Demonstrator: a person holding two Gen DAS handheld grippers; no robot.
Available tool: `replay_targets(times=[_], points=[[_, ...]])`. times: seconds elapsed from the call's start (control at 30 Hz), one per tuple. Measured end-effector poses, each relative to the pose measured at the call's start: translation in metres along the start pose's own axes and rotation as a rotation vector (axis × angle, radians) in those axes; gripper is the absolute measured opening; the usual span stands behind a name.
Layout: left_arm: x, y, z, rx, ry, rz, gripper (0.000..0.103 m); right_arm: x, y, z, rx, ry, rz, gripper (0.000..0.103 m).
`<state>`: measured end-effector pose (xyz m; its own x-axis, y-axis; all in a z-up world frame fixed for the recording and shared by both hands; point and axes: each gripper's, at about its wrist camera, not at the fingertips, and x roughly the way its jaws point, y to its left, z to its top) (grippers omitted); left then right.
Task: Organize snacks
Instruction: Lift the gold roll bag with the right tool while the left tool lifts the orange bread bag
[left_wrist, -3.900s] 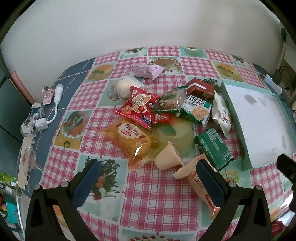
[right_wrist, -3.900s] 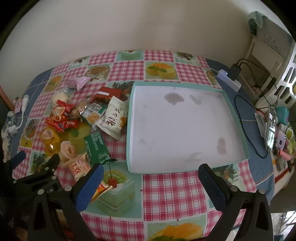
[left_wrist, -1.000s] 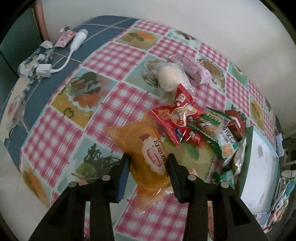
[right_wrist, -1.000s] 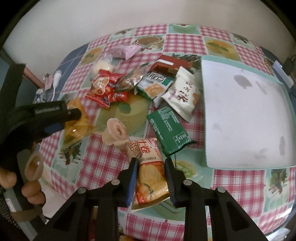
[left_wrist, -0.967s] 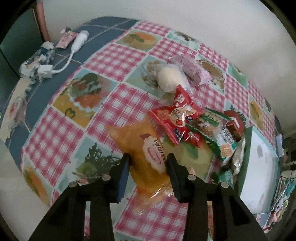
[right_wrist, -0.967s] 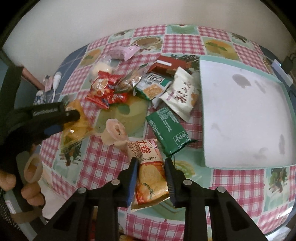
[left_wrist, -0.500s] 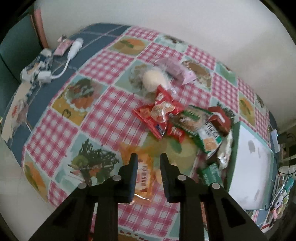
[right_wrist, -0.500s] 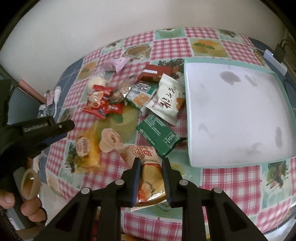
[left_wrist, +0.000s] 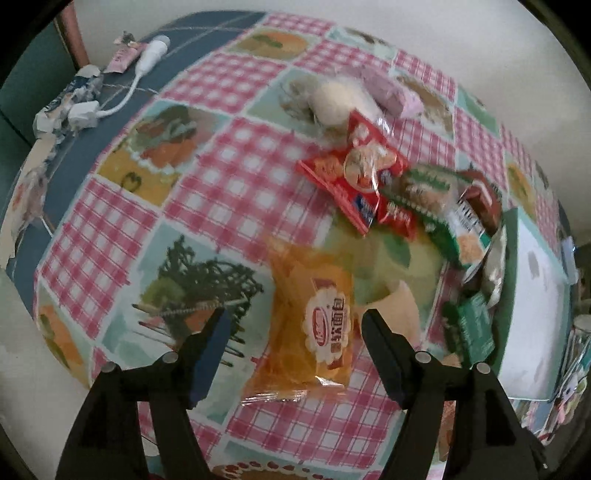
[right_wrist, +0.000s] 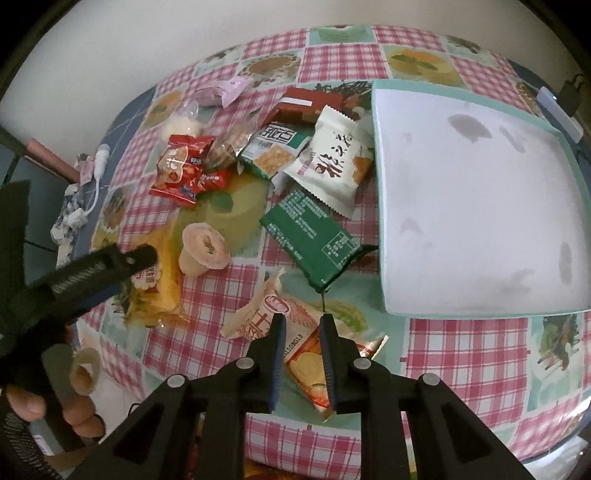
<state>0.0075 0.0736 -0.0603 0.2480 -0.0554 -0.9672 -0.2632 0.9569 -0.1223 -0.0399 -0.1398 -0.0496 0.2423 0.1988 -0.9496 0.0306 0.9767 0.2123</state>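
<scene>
The surface (right_wrist: 461, 354) carries an empty teal-rimmed tray (right_wrist: 380, 206); no snack is in it yet, so sorting remains to be done. The snack pile (right_wrist: 280, 155) lies beside the tray. Left tongs (left_wrist: 291, 325), jaws just opened, straddle the orange cake packet (left_wrist: 314, 325) without pressing it. Right tongs (right_wrist: 302, 325) are clenched on the egg-roll packet (right_wrist: 303, 354).

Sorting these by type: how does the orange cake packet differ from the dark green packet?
The orange cake packet is translucent with a white scalloped label; the dark green packet is opaque, printed with fine text. The orange one lies between the open left claw; the green one lies beside the tray. Both lie flat.
</scene>
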Motion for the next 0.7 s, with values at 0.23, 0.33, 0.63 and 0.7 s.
replay_targets(times=[0.23, 0.33, 0.63, 0.7], points=[[0.012, 0.016, 0.003, -0.061, 0.015, 0.058, 0.074, 0.000, 0.002, 0.000, -0.016, 0.006, 0.008, 0.028], [0.014, 0.028, 0.002, -0.095, 0.012, 0.086, 0.074, -0.002, 0.000, 0.001, -0.007, 0.006, 0.028, 0.042], [0.017, 0.059, -0.009, -0.152, 0.029, 0.016, 0.073, 0.004, 0.010, -0.006, -0.076, 0.044, 0.025, 0.061], [0.016, 0.061, -0.014, -0.140, 0.027, 0.014, 0.071, 0.007, 0.014, -0.008, -0.108, 0.049, -0.007, 0.061]])
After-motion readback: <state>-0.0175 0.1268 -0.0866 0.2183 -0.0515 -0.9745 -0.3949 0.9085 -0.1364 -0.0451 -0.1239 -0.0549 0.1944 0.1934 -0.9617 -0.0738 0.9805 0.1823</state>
